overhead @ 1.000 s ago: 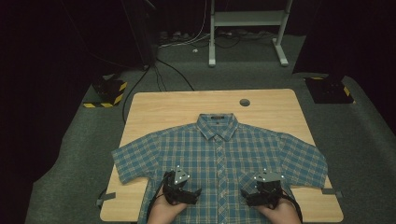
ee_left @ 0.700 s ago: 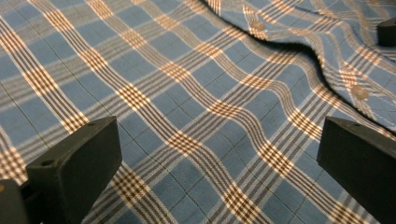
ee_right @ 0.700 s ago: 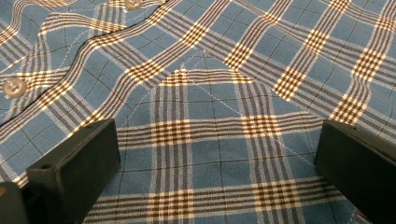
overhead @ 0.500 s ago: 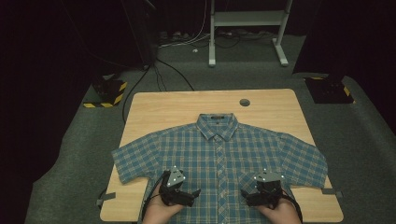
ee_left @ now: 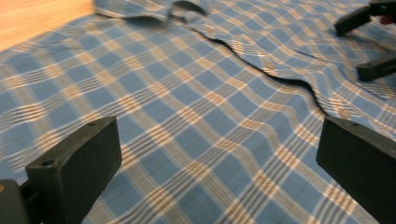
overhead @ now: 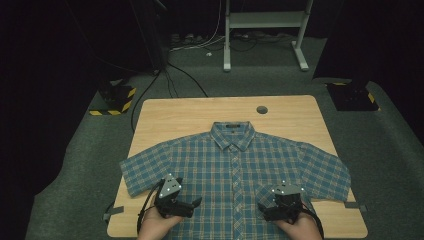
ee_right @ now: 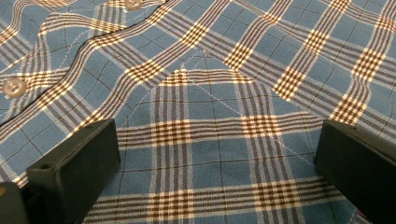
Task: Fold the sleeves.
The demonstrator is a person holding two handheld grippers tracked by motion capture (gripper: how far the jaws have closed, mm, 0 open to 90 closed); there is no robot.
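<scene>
A blue plaid short-sleeved shirt (overhead: 235, 165) lies flat and buttoned on the wooden table (overhead: 175, 115), with its collar at the far side. My left gripper (overhead: 190, 204) hovers low over the shirt's lower left front, jaws wide open with nothing between them. In the left gripper view the left gripper (ee_left: 219, 140) looks across the cloth (ee_left: 187, 93) toward the other gripper's jaws at upper right. My right gripper (overhead: 270, 205) is open over the lower right front. In the right gripper view the right gripper (ee_right: 217, 144) frames pocket stitching, and a button (ee_right: 14, 87) sits at the left.
The table has a round cable hole (overhead: 261, 109) near its far edge. The shirt sleeves reach almost to the table's side edges. Dark carpet surrounds the table, with a white frame's legs (overhead: 227, 45) and black-and-yellow blocks (overhead: 117, 97) beyond.
My left gripper has shifted slightly to the left over the shirt's lower front. The right gripper has hardly moved. The shirt lies as before.
</scene>
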